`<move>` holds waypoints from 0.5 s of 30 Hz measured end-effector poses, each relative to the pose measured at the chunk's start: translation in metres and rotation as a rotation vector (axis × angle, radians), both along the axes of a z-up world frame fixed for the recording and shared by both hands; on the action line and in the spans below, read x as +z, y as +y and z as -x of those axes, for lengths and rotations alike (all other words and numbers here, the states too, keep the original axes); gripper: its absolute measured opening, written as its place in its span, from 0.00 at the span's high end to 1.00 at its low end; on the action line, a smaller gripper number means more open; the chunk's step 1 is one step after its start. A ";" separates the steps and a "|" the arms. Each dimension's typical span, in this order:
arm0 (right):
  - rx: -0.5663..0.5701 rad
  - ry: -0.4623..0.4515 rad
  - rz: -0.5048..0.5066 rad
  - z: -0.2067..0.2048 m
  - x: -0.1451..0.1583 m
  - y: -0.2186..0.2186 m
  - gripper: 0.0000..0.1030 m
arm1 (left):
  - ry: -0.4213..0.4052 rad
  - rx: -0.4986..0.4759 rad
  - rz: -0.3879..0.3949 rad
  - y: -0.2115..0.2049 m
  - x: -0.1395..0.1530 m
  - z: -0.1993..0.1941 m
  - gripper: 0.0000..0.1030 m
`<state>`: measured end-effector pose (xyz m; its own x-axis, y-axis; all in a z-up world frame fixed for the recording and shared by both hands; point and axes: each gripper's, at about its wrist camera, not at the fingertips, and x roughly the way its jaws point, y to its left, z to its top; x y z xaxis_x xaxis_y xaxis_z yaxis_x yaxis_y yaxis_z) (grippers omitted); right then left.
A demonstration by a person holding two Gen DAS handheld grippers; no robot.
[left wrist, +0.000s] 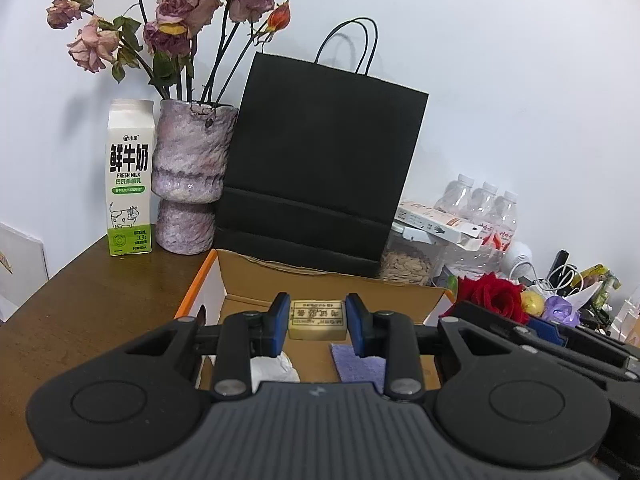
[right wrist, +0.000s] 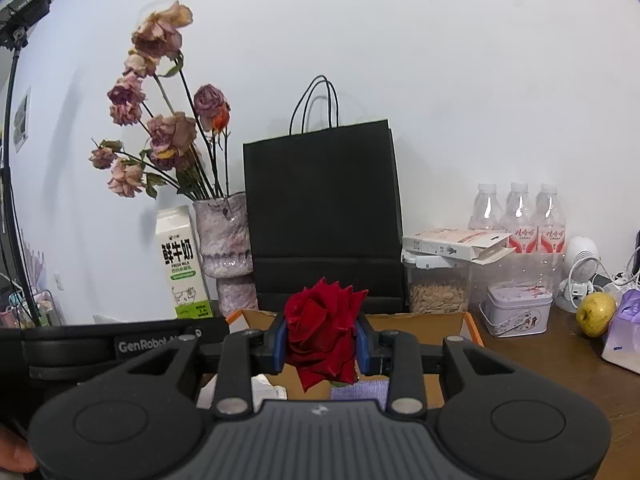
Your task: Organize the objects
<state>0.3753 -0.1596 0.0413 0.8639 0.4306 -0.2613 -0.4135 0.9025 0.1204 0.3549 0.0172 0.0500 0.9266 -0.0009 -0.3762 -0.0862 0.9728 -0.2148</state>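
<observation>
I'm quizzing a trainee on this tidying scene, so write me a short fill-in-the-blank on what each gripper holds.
1. The left gripper is shut on a small beige ___ bar.
2. The right gripper is shut on a ___ rose.
3. Both hang over the open cardboard ___.
4. The white milk carton stands beside the mottled purple ___.

Missing: soap; red; box; vase

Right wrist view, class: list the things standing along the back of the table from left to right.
Milk carton → purple vase → black paper bag → seed jar → water bottles → white fan
</observation>
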 end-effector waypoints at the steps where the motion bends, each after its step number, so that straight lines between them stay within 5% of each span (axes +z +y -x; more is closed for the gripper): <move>1: 0.001 0.005 0.003 -0.003 -0.002 0.001 0.70 | 0.003 0.001 -0.001 0.001 -0.001 -0.002 0.70; 15: -0.029 0.062 0.030 -0.045 -0.014 0.004 0.70 | 0.053 -0.004 0.003 0.012 -0.012 -0.039 0.70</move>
